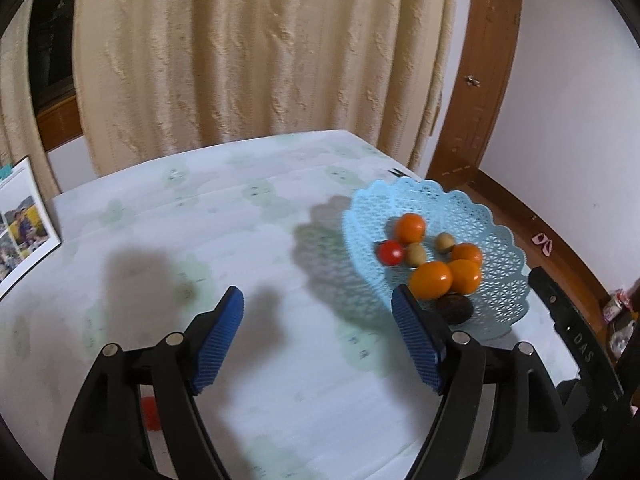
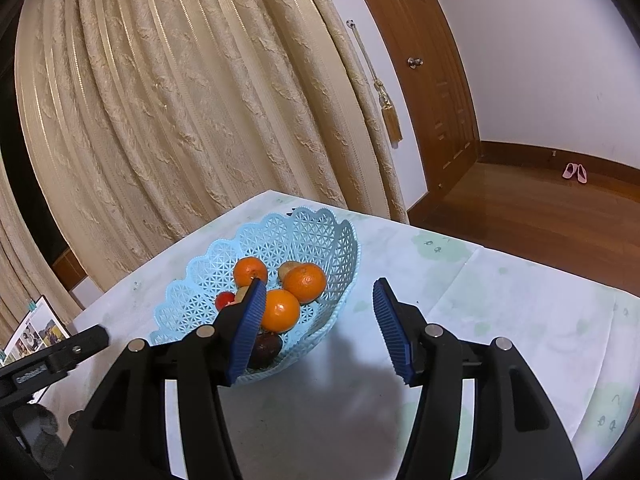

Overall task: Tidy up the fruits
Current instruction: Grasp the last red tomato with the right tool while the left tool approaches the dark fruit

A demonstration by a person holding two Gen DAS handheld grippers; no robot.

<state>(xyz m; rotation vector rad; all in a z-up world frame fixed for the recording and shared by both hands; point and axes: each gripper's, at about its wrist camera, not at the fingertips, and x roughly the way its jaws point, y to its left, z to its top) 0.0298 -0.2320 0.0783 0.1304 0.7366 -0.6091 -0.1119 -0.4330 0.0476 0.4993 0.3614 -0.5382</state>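
Observation:
A light blue lattice basket (image 1: pixel 496 240) (image 2: pixel 280 224) stands on the pale tablecloth near the table's far right corner. In it lie several oranges (image 1: pixel 431 280) (image 2: pixel 280 311), a red tomato (image 1: pixel 390 252) (image 2: pixel 225 300), two small tan fruits (image 1: pixel 416 254) and a dark fruit (image 1: pixel 454 308) (image 2: pixel 265 350). My left gripper (image 1: pixel 317 294) is open and empty, just left of the basket above bare cloth. My right gripper (image 2: pixel 319 282) is open over the basket's near side, its left finger (image 2: pixel 248 320) in front of the fruit, gripping nothing. A blurred red thing (image 1: pixel 150 412) lies on the cloth behind the left gripper's frame.
A photo sheet (image 1: pixel 24 220) (image 2: pixel 36 332) leans at the table's left edge. Cream curtains (image 1: pixel 260 48) hang behind the table, and a wooden door (image 2: pixel 424 80) stands at the right. Pink slippers (image 2: pixel 575 172) lie on the wooden floor. The other gripper's black body (image 1: pixel 568 320) shows right of the basket.

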